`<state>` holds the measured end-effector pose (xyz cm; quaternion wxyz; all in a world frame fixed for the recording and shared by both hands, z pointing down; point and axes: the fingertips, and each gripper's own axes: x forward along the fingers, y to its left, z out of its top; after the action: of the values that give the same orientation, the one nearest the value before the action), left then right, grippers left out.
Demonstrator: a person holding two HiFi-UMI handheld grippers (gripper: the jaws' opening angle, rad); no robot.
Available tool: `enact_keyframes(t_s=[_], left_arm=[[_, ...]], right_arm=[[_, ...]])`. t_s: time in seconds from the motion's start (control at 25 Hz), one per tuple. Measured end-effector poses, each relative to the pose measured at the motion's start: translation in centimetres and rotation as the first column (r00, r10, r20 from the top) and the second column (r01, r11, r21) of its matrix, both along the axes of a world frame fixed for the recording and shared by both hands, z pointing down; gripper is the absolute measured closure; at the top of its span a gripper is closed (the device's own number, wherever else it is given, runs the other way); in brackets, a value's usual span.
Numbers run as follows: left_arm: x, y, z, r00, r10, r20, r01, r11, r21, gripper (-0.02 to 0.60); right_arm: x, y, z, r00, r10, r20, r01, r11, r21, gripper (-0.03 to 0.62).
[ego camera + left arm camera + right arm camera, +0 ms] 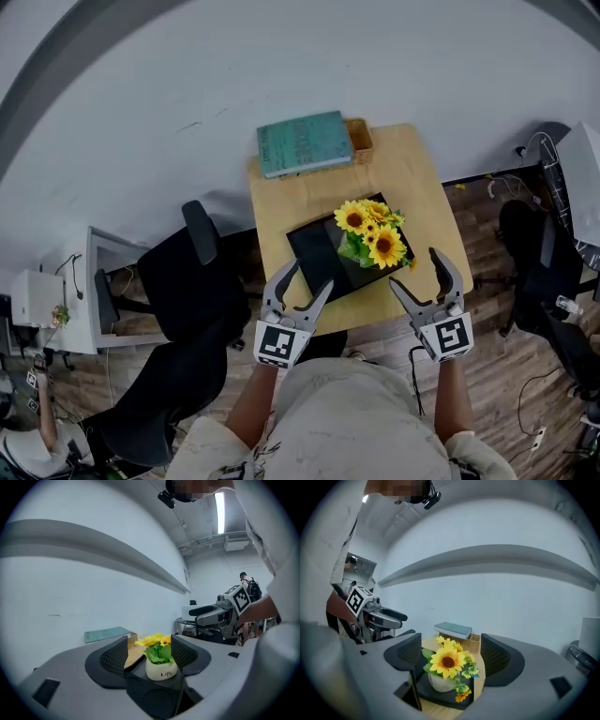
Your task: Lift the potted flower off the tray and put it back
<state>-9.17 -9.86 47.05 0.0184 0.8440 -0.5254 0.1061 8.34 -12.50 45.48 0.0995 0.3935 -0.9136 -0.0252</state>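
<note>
The left tool [309,277] and the right tool [414,267] are held with jaws spread wide and nothing gripped, just short of the near edge of the surface [412,178]. The potted flower [372,234] is seen standing upright on the black tray [314,248], towards its right side. If the blooms are clamped instead of the pot, stems could be crushed or the pot tipped, and the tray might be dragged along.
</note>
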Motion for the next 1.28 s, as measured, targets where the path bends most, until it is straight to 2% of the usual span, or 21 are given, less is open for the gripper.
enact_keyframes(t_s=[0.24, 0.48, 0.64, 1.28], left_arm=[[-1.0, -1.1, -4.8, 0.998, -0.050, -0.042, 0.053, 0.994, 0.095, 0.293], [-1.5, -1.3, -9.1, 0.997, -0.083, 0.007, 0.080, 0.977, 0.198, 0.293], [-1.6, -1.3, -11.0, 0.995, -0.092, 0.045, 0.077, 0.961, 0.265, 0.293], [-1.3, -1.7, -11.5, 0.995, -0.097, 0.039, 0.083, 0.961, 0.265, 0.295]], right_arm=[[-0.9, -0.9, -6.2, 0.998, -0.013, 0.061, 0.005, 0.991, 0.135, 0.200], [-1.5, -0.8, -11.7, 0.995, -0.038, 0.095, 0.011, 0.964, 0.264, 0.200], [-1.6, -0.8, -13.3, 0.995, -0.033, 0.098, 0.002, 0.952, 0.307, 0.200], [-1.7, -1.2, -13.2, 0.993, -0.040, 0.107, 0.005, 0.951, 0.309, 0.200]])
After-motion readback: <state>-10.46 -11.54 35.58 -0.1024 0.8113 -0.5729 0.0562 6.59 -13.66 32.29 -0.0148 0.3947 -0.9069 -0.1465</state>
